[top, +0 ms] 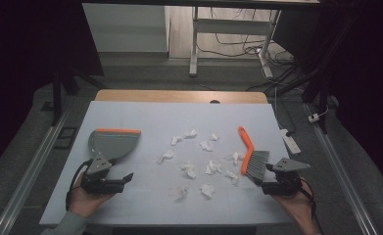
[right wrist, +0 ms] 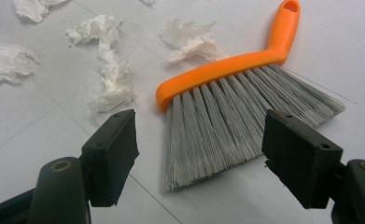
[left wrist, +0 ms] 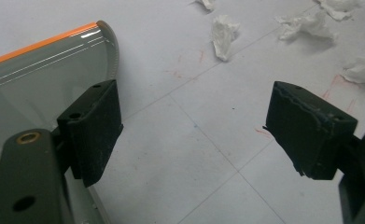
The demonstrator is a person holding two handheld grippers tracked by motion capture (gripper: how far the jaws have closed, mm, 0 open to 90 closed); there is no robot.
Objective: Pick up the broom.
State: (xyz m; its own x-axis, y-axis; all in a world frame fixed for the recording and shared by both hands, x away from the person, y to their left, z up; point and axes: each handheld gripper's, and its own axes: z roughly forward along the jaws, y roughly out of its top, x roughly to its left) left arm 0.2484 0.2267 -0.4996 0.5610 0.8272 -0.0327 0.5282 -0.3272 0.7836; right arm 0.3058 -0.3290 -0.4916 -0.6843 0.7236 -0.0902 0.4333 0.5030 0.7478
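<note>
Orange-handled brush (right wrist: pixel 231 88) lying flat at right of the high view, bristles toward the right gripper (top: pixel 280 187); dustpan (top: pixel 111 142) at left, just above the left gripper (top: pixel 111 182). Paper scraps (top: pixel 189 170) scattered between. Risk, likely: clamping soft bristles instead of the handle, so a slipping brush; nudging scraps off the table (top: pixel 145 115). Both grippers low near the bottom edge, jaws spread wide, nothing between them.

no readable text, labels or numbers
</note>
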